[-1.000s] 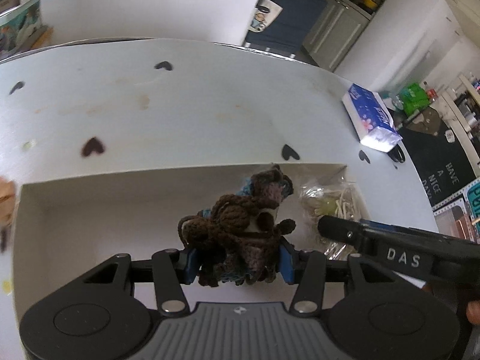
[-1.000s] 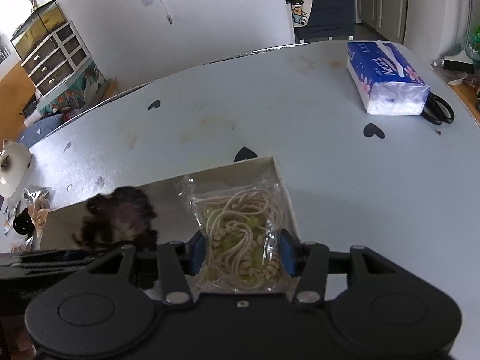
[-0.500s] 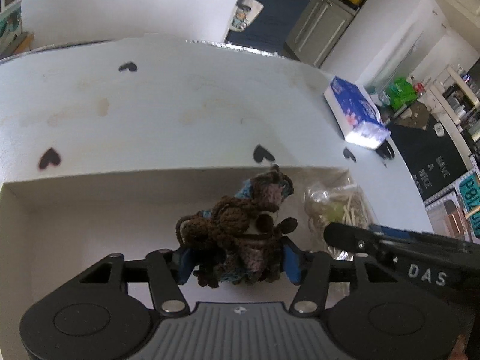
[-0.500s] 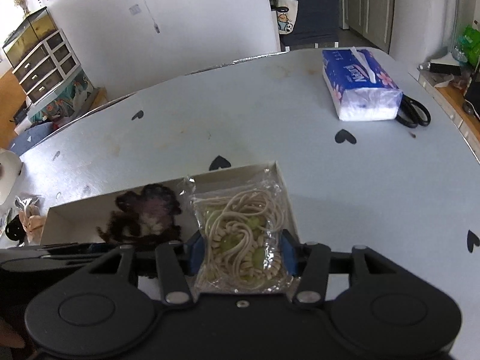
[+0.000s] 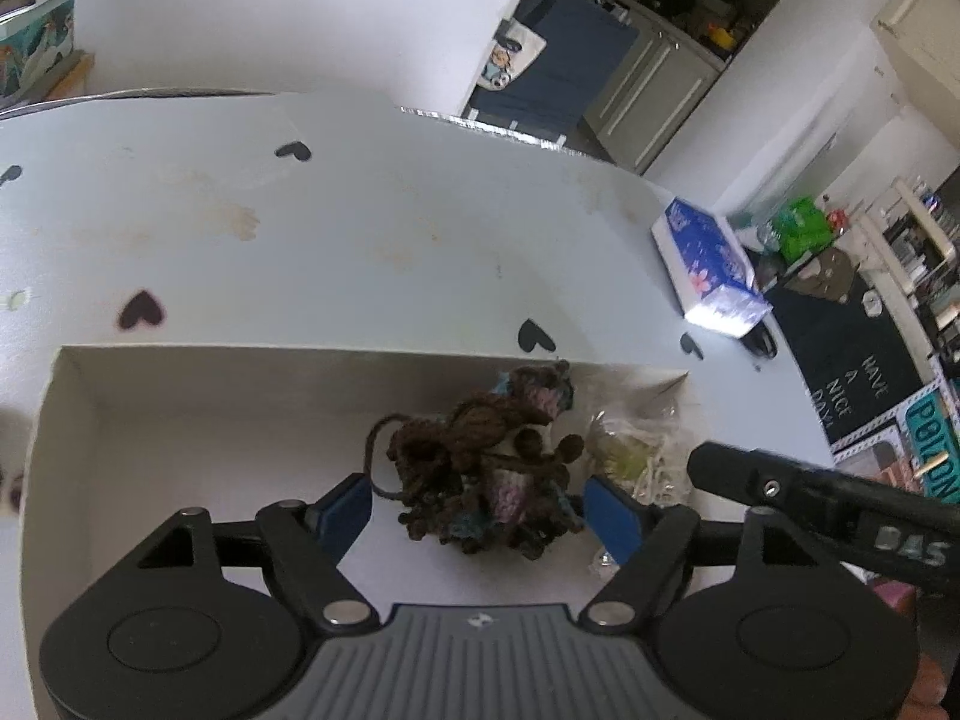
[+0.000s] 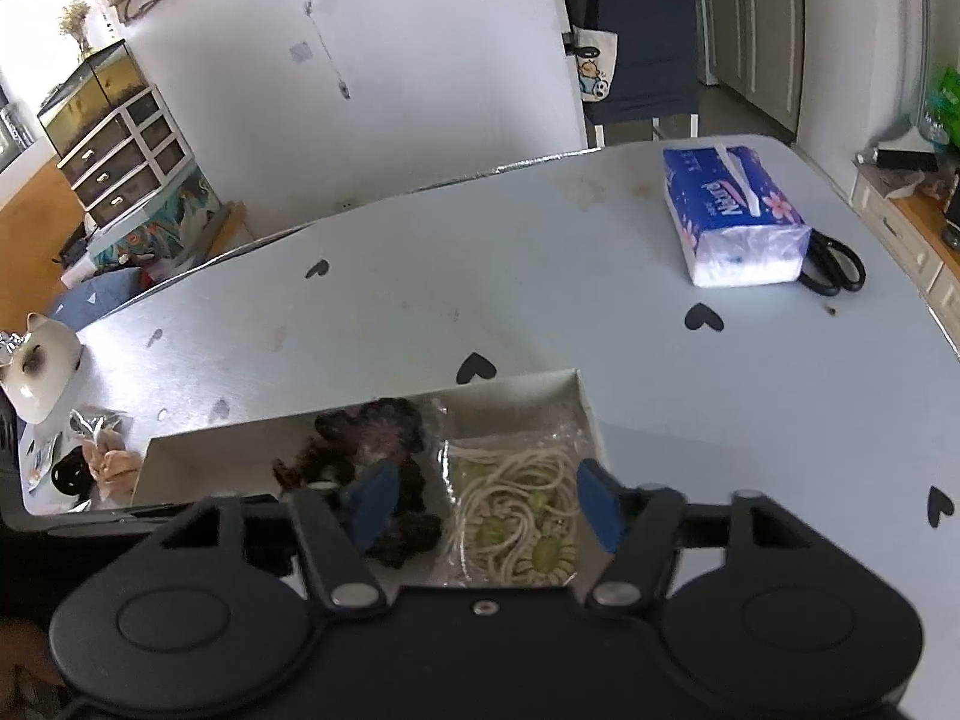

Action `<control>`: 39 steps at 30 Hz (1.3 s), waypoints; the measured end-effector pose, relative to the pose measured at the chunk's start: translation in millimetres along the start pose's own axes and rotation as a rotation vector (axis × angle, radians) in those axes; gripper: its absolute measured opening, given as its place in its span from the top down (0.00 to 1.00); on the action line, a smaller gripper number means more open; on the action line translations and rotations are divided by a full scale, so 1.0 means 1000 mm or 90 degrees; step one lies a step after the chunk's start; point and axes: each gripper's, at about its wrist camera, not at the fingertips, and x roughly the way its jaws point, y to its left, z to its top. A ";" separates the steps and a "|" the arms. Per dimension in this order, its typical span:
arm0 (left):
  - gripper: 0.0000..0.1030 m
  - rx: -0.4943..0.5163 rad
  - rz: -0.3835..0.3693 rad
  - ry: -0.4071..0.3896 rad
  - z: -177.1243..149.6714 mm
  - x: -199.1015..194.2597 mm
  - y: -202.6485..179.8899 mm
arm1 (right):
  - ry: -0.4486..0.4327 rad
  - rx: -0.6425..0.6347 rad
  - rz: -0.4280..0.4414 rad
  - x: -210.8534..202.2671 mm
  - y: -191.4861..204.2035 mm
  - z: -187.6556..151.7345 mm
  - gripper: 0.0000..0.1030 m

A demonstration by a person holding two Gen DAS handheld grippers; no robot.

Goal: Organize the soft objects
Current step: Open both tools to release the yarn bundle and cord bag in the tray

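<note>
Seen from the left wrist, the left gripper [image 5: 477, 507] has its blue pads spread apart, clear on the left side of the brown crocheted toy [image 5: 480, 468], which lies between them on the floor of the white box [image 5: 180, 420]; whether the right pad touches the yarn cannot be told. The near wall of the box is hidden under the gripper body. Right of the toy, a clear bag of cream cord [image 5: 636, 456] is partly masked by the right pad and by a black bar lettered "DAS".

From the right wrist, the right gripper [image 6: 483, 507] also stands open, the bag of cream cord [image 6: 516, 516] lying between its pads in the box's right end [image 6: 591, 414], its lower edge cut off by the gripper body. The toy [image 6: 372, 438] sits left of the left pad, partly behind it. Ahead and right lie a blue tissue pack [image 6: 735, 216] and half-hidden scissors [image 6: 837, 267].
</note>
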 end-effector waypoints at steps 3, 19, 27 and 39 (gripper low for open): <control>0.40 -0.017 -0.015 -0.015 -0.001 -0.009 0.004 | 0.011 -0.002 0.006 0.003 -0.001 -0.001 0.69; 0.60 -0.015 -0.009 0.000 -0.001 -0.001 -0.001 | 0.050 -0.005 0.009 0.022 -0.011 -0.014 0.73; 0.39 -0.005 0.023 -0.009 -0.004 -0.023 -0.003 | -0.002 -0.027 0.021 -0.012 -0.004 -0.014 0.60; 0.07 0.009 0.062 -0.057 -0.021 -0.071 -0.005 | -0.052 -0.064 -0.013 -0.052 -0.003 -0.030 0.29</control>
